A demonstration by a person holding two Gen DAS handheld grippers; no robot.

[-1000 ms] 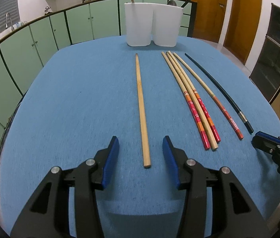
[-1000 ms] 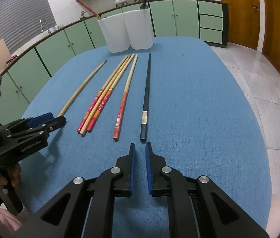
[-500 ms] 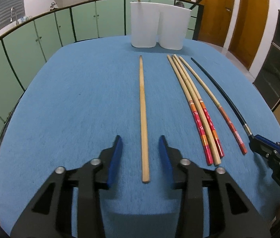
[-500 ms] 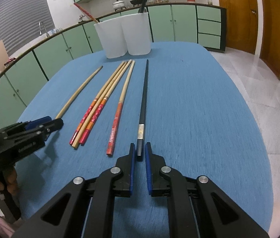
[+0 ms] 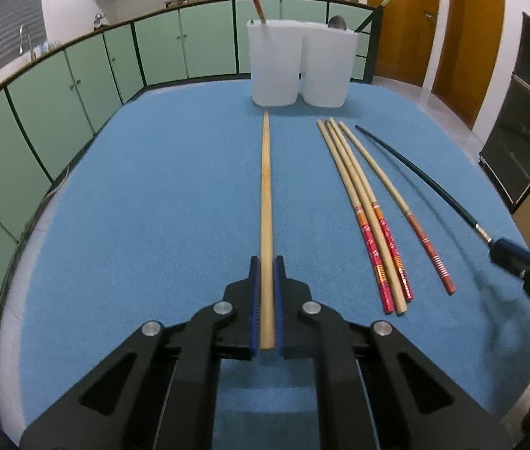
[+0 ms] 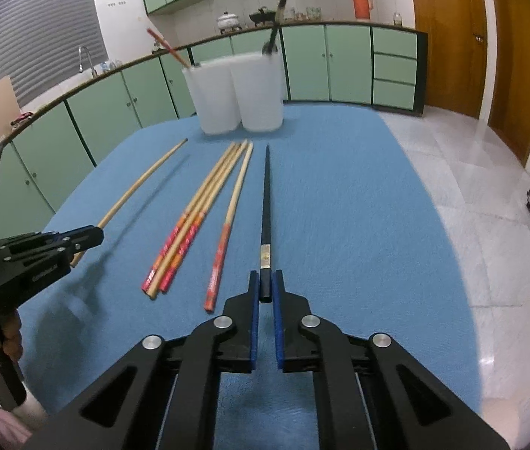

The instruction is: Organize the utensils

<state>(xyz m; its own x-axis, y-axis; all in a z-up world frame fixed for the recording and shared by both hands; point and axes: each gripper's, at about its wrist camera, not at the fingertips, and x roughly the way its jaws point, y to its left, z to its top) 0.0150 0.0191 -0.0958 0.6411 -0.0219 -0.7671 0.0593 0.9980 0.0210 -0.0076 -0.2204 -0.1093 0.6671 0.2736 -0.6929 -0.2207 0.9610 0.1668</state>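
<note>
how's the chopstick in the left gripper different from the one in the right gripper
The plain wooden chopstick is pale tan with no markings; the black chopstick is dark with a metallic band near its butt. The left gripper clamps a long stretch of the wooden one's butt end; the right gripper pinches only the black one's butt tip. Both taper toward the white containers.

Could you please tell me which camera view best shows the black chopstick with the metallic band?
The right wrist view: the black chopstick with the metallic band runs centrally and sharply from the right gripper. The left wrist view shows it curved, near the frame edge.
</note>
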